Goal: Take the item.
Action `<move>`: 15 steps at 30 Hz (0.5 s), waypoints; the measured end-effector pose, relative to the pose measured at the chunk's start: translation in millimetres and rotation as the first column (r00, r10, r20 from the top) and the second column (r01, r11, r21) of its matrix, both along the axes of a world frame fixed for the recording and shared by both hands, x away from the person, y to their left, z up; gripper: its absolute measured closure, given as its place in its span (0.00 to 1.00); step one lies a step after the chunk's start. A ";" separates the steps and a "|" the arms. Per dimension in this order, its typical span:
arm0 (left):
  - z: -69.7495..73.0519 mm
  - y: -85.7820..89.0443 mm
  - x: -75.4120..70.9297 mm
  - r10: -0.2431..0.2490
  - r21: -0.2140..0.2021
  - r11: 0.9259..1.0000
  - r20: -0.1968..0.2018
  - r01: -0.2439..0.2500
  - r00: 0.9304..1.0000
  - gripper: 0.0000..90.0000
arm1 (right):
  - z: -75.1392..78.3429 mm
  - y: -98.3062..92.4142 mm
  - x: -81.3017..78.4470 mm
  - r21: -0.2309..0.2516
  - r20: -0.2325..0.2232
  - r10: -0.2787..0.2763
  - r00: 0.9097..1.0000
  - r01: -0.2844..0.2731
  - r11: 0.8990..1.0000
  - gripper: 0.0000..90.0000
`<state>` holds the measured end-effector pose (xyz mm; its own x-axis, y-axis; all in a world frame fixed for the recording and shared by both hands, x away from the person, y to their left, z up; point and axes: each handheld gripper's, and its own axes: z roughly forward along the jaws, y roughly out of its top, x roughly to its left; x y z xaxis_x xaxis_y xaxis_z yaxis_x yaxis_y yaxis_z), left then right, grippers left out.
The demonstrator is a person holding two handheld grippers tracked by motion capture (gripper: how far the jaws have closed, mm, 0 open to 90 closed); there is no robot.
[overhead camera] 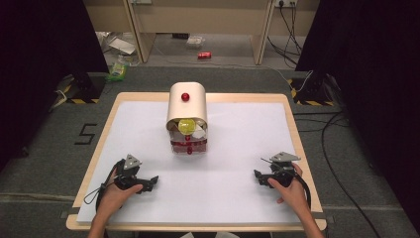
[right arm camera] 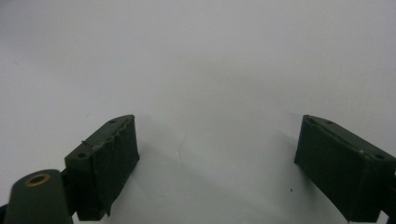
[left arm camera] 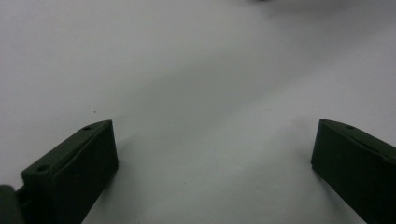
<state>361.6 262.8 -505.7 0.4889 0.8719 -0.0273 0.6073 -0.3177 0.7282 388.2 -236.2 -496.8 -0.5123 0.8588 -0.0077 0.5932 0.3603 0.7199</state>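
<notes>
1. Where the white sheet (overhead camera: 237,148) covers the wood-rimmed table (overhead camera: 293,129), a cream box (overhead camera: 187,106) with a rounded top and a red knob (overhead camera: 185,96) stands at mid-table toward the far edge.
2. At the box's near, open side a yellow ball (overhead camera: 186,126) shows above white pieces and a red-trimmed clear front.
3. Near-left of the box, the left gripper (overhead camera: 152,181) rests low on the sheet in the person's left hand (overhead camera: 116,193); its jaws stand wide apart, with bare sheet between them in the left gripper view (left arm camera: 212,154).
4. Near-right of the box, the right gripper (overhead camera: 257,176) is likewise released, held by the right hand (overhead camera: 292,191); its own view shows bare sheet between spread jaws (right arm camera: 217,154).
5. Beyond the box lie grey carpet (overhead camera: 237,79), a red can (overhead camera: 204,55), litter and cables beneath a wooden bench; dark curtains (overhead camera: 44,44) flank the table, and a "5" (overhead camera: 86,134) is taped on the floor left of the box.
</notes>
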 end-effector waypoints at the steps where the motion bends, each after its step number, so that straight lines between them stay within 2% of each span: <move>1: 0.0 -0.1 -0.1 0.000 0.001 1.000 0.001 0.000 1.000 0.00 | 0.0 0.0 0.1 0.000 0.000 0.000 1.000 0.000 1.000 0.15; 10: 1.0 0.5 -0.7 0.006 -0.006 1.000 0.004 -0.006 1.000 0.02 | 0.0 0.0 0.1 0.000 0.000 0.000 1.000 0.000 1.000 0.15; 12: 1.8 0.9 -1.4 0.006 -0.010 1.000 0.018 -0.006 1.000 0.10 | 0.0 0.0 0.0 0.000 0.000 0.000 1.000 0.000 1.000 0.15; 13: 2.8 0.8 -1.8 0.002 -0.016 1.000 0.029 -0.001 1.000 0.10 | 0.0 0.0 0.0 0.000 0.000 0.000 1.000 0.000 1.000 0.15; 14: 4.0 0.2 -1.8 -0.004 -0.035 0.999 0.033 0.005 0.999 0.18 | 0.0 0.0 0.1 0.000 0.001 0.000 1.000 0.000 1.000 0.15; 15: 5.9 -3.0 -1.6 -0.013 -0.055 0.998 0.033 0.014 0.999 0.14 | 0.0 0.0 0.0 0.000 0.000 0.000 1.000 0.000 1.000 0.15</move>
<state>360.0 259.8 -499.8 0.5021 0.8628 -0.0593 0.5787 -0.2842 0.7644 388.2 -236.2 -496.8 -0.5124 0.8587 -0.0076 0.5931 0.3603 0.7200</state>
